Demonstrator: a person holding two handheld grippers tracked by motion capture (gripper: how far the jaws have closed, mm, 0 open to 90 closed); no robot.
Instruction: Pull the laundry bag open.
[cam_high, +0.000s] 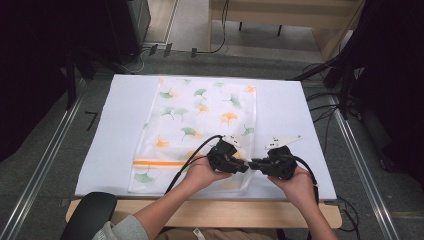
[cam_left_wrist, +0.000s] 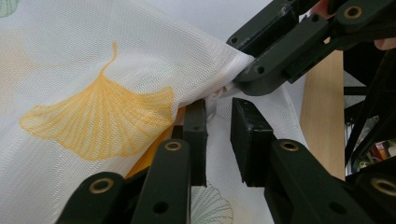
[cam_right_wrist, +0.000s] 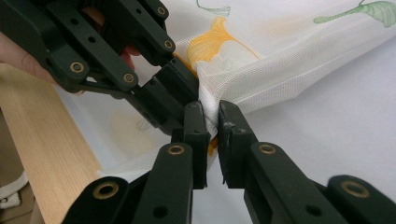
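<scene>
High view: white mesh bag (cam_high: 200, 125) with ginkgo leaves, right tongs (cam_right_wrist: 212, 122) pinching its corner, left tongs (cam_left_wrist: 218, 122) apart.

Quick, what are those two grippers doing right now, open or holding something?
Left gripper: open, jaws astride a raised fold of the ginkgo-print mesh bag, not clamped.
Right gripper: shut on the mesh bag's fold.
</scene>
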